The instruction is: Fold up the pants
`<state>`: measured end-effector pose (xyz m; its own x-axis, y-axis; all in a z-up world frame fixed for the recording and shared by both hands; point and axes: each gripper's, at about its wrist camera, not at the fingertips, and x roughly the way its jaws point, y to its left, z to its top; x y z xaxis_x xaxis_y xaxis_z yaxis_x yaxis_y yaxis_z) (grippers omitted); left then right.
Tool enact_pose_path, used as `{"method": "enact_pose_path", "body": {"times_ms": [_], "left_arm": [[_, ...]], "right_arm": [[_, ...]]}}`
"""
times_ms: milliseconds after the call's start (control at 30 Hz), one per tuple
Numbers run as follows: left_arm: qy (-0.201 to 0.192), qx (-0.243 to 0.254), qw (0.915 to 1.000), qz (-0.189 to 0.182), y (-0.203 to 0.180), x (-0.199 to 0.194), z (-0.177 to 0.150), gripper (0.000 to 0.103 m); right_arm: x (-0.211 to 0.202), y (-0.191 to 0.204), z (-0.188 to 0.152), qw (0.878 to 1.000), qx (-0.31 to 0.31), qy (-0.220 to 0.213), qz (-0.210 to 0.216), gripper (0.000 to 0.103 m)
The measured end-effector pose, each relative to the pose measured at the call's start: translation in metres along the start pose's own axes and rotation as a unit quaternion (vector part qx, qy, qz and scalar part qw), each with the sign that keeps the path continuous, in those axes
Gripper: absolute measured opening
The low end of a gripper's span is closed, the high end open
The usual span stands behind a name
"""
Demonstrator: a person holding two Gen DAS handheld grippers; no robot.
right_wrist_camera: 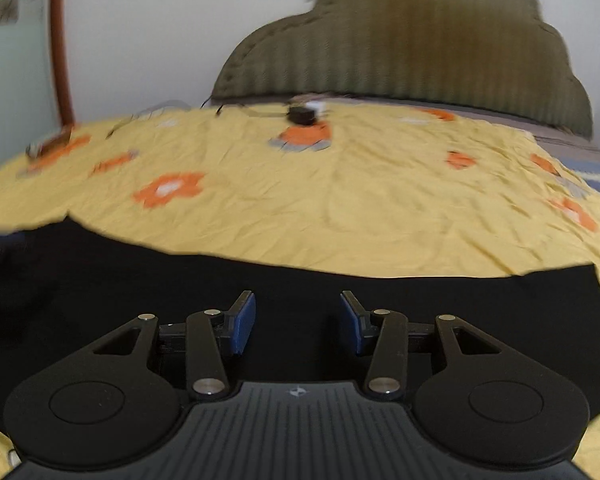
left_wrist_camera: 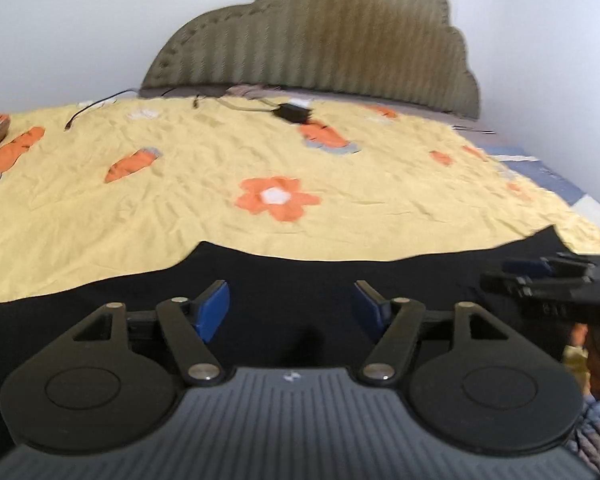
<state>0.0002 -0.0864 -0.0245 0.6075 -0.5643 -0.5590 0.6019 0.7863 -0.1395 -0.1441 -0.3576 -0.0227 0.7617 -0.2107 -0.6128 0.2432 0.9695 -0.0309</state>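
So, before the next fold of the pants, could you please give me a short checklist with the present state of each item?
1. Left gripper free: ok, jaws apart, nothing between them.
2. Right gripper free: ok, jaws apart, nothing between them.
3. Pants lie flat on the yellow bedspread: ok where they show; the near part is hidden behind the grippers.
4. Far edge of the pants straight: not ok, it runs wavy.
5. Bedspread beyond the pants bare: ok; the small black box and cables lie far off by the headboard.
6. How many folds are done: cannot tell.
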Motion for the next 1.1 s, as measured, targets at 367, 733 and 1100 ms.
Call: {"method": "enact_pose_path", "body": {"times_ms": [367, 733, 1100], "left_arm": [[0.049, -0.017, 0.9926, 0.11, 0.013, 0.023, -0.001, 0.073], [0.067, -0.019, 0.9885, 0.134, 0.017, 0.031, -0.004, 0.079], [0.067, -0.009, 0.9858, 0.154, 0.024, 0.007, -0.009, 0.082]], "right_arm": [[-0.003, 0.006, 0.005, 1.0, 0.016, -0.001, 0.022, 0.061], [0.0, -0.013, 0.003, 0.999, 0.03, 0.015, -0.032, 0.072], [0.001, -0.008, -0.013, 0.999, -0.018, 0.027, -0.025, 0.086]]}}
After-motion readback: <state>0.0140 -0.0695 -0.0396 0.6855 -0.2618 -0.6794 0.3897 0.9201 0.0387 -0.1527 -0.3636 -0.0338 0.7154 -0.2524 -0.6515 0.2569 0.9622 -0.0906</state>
